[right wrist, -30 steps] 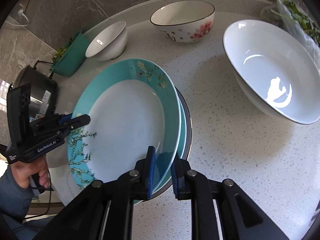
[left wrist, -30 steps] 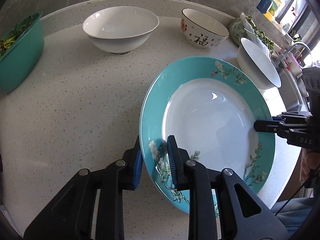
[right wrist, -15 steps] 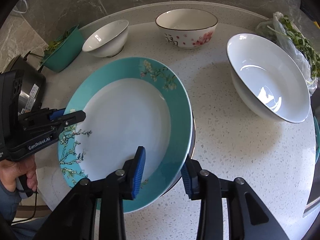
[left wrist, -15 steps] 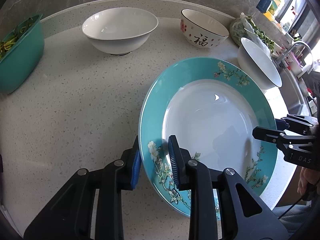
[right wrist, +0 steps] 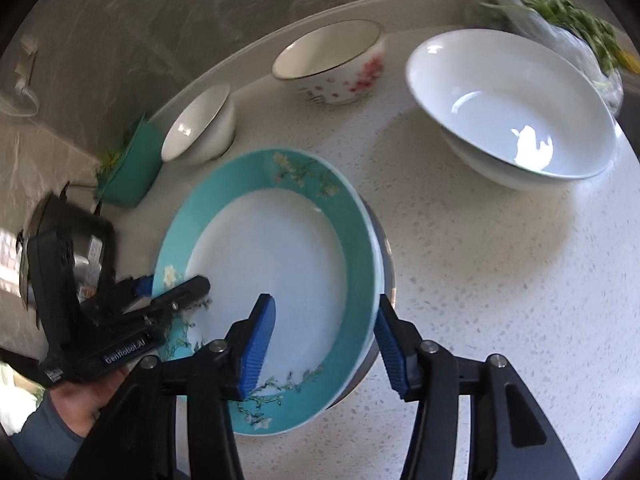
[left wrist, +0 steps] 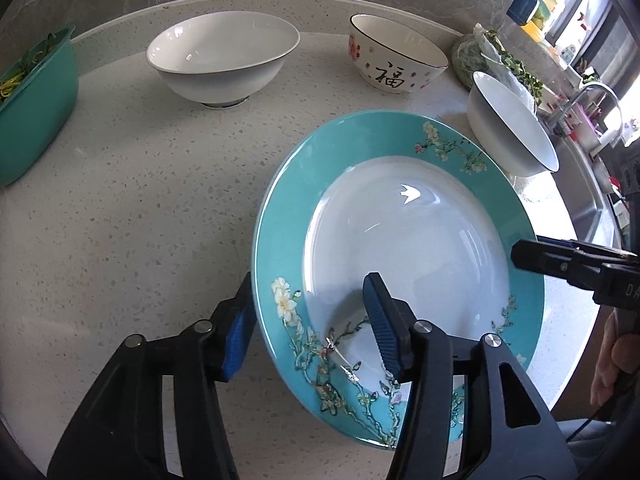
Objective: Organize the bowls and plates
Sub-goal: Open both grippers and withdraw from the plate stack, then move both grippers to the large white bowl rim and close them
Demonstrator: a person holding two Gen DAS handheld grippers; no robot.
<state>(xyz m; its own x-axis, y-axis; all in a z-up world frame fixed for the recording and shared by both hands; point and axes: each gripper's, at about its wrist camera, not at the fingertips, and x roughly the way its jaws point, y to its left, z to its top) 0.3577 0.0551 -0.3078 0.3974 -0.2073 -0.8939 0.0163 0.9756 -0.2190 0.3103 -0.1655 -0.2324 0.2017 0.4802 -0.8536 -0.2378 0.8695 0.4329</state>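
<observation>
My left gripper stood with jaws apart, straddling the near rim of the teal plate; the blue pads sat one outside the rim and one over the white well, neither clamping. My right gripper was also spread wide, its pads flanking the plate's opposite rim with a gap on each side.

The plate lay flat near the counter's front edge. The right wrist view showed more rims stacked beneath it; the left view showed only the top plate. The right view also caught my left hand wrapped round its gripper handle at the counter edge, with a metal pot beyond. That view was blurred.

Open speckled counter ran left of the plate, in the left view, out to a teal tub of greens.

Farther back stood a white bowl and a flowered bowl, well apart. A wide white bowl sat near the plate's far right side, clear of it, with a bag of greens behind. The backsplash closed the far edge.
</observation>
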